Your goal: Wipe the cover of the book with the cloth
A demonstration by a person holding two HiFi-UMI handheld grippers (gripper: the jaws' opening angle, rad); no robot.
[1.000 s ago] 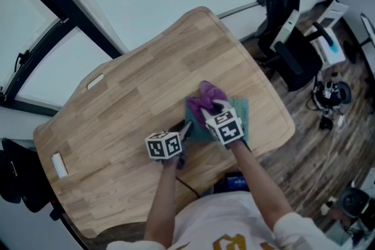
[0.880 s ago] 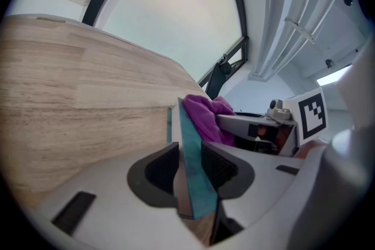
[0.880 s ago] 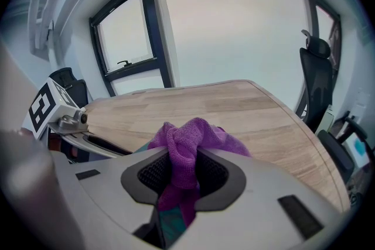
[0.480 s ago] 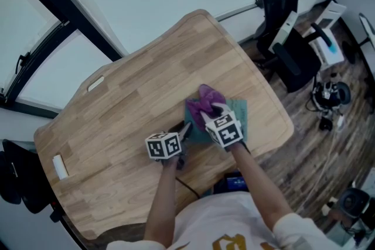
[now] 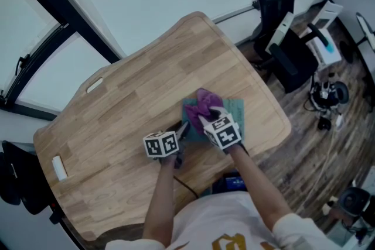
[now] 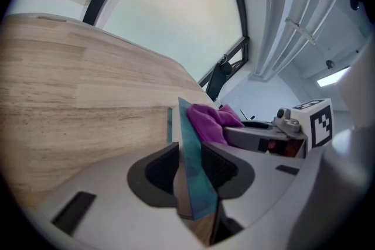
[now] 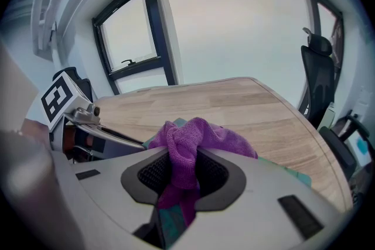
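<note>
My left gripper is clamped on the edge of the teal book, which lies flat on the wooden table. My right gripper pinches the purple cloth, bunched on the cover.

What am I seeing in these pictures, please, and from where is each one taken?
No robot is here: a person holds a hand-held gripper in each hand. One picture comes from a camera on the person's head, looking down on a wooden table. The other two come from cameras riding on the grippers, looking along their jaws. The left hand-held gripper clamps the edge of a teal book lying on the table. The right hand-held gripper pinches a purple cloth resting on the book's cover. The black-and-white cubes are parts of the grippers.
</note>
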